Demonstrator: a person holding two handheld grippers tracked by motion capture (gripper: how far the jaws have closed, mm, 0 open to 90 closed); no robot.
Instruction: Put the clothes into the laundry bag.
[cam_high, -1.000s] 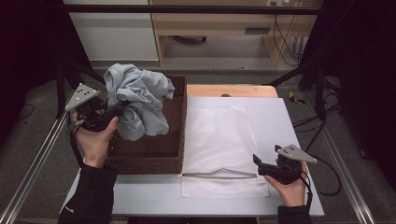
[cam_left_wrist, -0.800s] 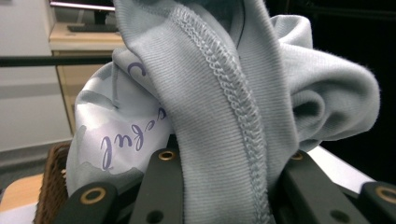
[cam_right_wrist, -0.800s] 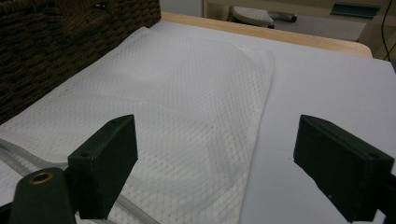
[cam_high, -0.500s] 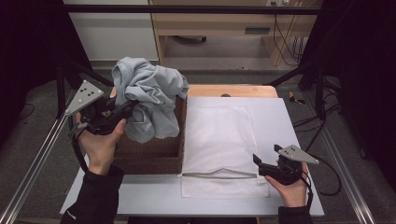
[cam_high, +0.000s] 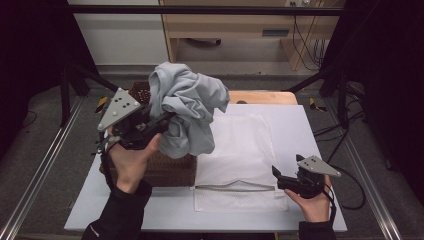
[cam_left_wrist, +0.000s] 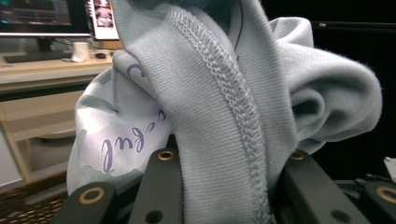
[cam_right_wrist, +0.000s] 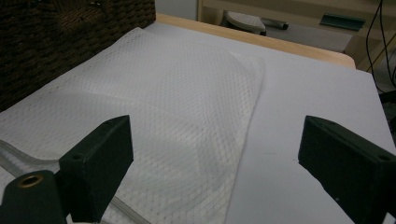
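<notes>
My left gripper clamps the bunched pale-grey sweatshirt above the brown wicker basket, bound for the white mesh laundry bag; my right gripper waits open, empty.

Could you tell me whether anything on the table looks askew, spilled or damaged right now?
Nothing looks damaged or spilled. The grey sweatshirt hangs bunched up from the left gripper, above the wicker basket. The white mesh bag lies flat on the table, its zipper edge slightly wavy.
</notes>
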